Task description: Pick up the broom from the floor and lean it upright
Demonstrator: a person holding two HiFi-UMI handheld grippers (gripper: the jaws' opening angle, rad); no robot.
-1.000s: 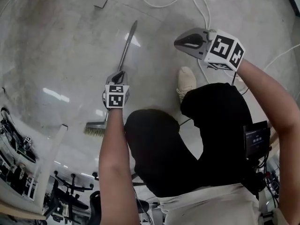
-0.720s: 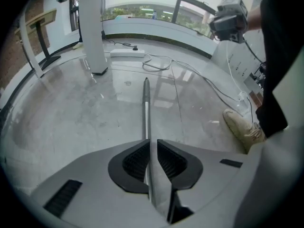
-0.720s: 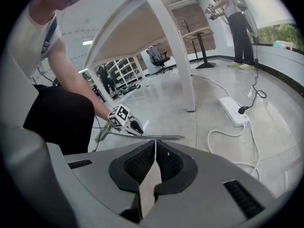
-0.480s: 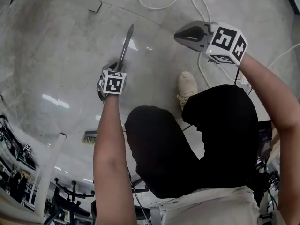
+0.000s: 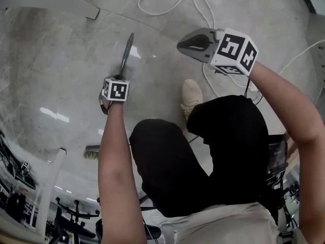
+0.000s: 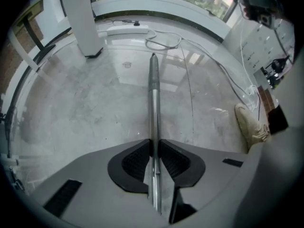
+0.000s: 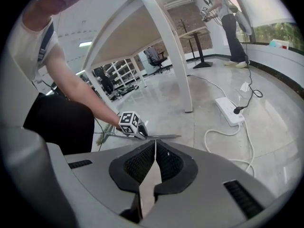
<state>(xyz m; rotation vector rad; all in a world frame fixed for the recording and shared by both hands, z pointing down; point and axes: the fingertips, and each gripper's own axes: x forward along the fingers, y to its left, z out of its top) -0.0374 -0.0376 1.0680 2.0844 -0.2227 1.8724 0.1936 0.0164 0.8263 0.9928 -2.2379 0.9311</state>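
Down on the shiny grey floor (image 5: 61, 60) lies the broom (image 6: 153, 99). Its long thin metal handle points away from the person. Its brush end (image 5: 92, 152) is near the person's left arm and bent knee. The broom is not standing up yet.

The person crouches over it. The left gripper (image 6: 154, 146) points straight down at the handle, about halfway along it. Its two jaws have just been closing, and the handle sits right between them. The dark pads (image 6: 137, 158) press on the handle from both sides, so this gripper is grasping the broom.

The right gripper (image 7: 155, 145) is held up in the air, well apart from the broom. It tilts down toward the floor. Its jaws are squeezed together at the tips, and nothing is between them.

A pale shoe (image 5: 191, 94) is flat on the floor, near the handle and below the right gripper. A white cord (image 5: 167, 4) curls across the floor past the far tip of the handle. In the right gripper view, a white power strip (image 7: 229, 110) lies on the floor with a black plug in it, beside a white table leg (image 7: 175, 61).
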